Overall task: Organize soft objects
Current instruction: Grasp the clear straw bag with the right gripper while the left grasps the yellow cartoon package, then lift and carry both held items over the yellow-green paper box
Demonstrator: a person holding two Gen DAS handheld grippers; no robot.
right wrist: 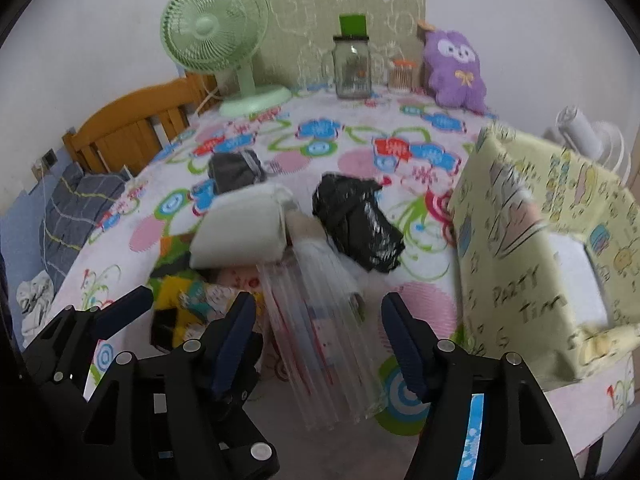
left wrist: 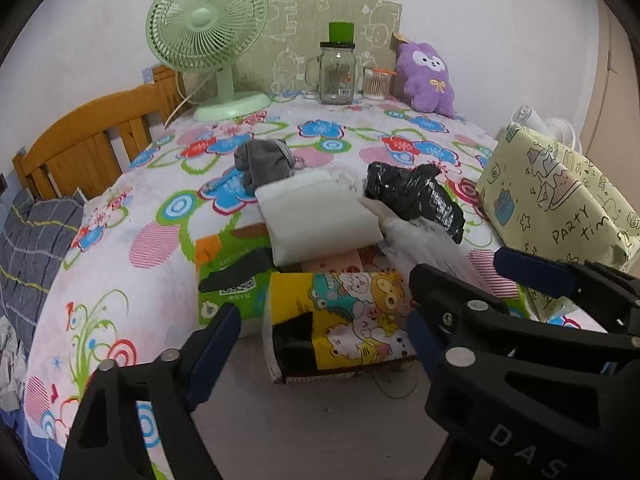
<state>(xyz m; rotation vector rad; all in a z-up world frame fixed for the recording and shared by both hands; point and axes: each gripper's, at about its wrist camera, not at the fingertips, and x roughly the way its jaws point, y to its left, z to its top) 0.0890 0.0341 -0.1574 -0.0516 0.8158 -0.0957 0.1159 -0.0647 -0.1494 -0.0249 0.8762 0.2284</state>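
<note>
- The big pale yellow paper box with cartoon drawings (left wrist: pixel 560 208) says "PARTY TIM" in black. It stands to the right of both tongs.
- The left tongs (left wrist: pixel 324 344) show white letters "DAS" on their black frame.
- The small print on the green tissue pack (left wrist: pixel 224 276) is too tiny to read.
- Everything lies on a table cloth with bright flowers and rings (left wrist: pixel 132 184). Left of it is a brown wooden bed frame (left wrist: pixel 80 148) with a grey checked blanket (left wrist: pixel 28 248). The wall behind is plain and pale.
- The left tongs are wide apart and grip nothing. The yellow cartoon tissue pack (left wrist: pixel 348 320) sits between their blue tips.
- The right tongs (right wrist: pixel 316 336) are also apart and grip nothing. The clear ribbed plastic packet (right wrist: pixel 324 344) lies between their tips. I cannot tell if the tips touch it.
- Just past the tongs lie a white folded soft pad (left wrist: pixel 316 216), a crumpled black plastic bag (left wrist: pixel 416 196) and a grey cloth lump (left wrist: pixel 264 160).
- Far ahead stand a light green desk fan (left wrist: pixel 208 36), a glass jar with a handle (left wrist: pixel 336 74), a small glass cup (left wrist: pixel 376 84) and a purple plush toy (left wrist: pixel 426 76).
- The two tongs sit close side by side.
</note>
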